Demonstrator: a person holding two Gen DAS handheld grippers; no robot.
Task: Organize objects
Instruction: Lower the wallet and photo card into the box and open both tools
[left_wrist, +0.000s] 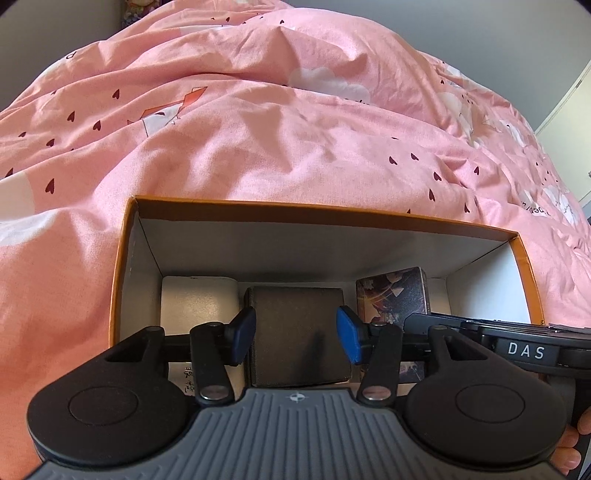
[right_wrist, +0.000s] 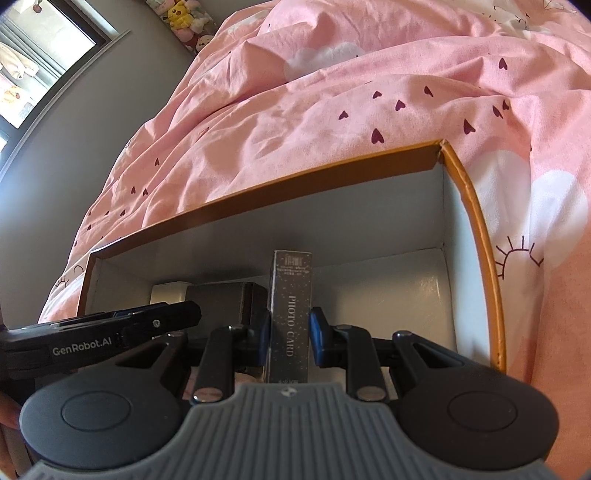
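An orange cardboard box (left_wrist: 125, 258) with a white inside lies on a pink bed. Inside it stand a white box (left_wrist: 199, 302), a dark brown box (left_wrist: 299, 328) and a dark photo card box with colourful art (left_wrist: 395, 299). My left gripper (left_wrist: 295, 339) straddles the dark brown box with its blue pads beside it, a small gap on each side. My right gripper (right_wrist: 288, 339) is shut on the photo card box (right_wrist: 291, 295), holding it upright on its narrow edge inside the orange box (right_wrist: 476, 221). The dark brown box (right_wrist: 225, 299) and the white box (right_wrist: 170, 291) stand to its left.
A pink duvet (left_wrist: 280, 129) with heart prints surrounds the box on all sides. The box floor to the right of the photo card box (right_wrist: 388, 288) is bare. Plush toys (right_wrist: 184, 18) and a window (right_wrist: 33, 55) are at the far left.
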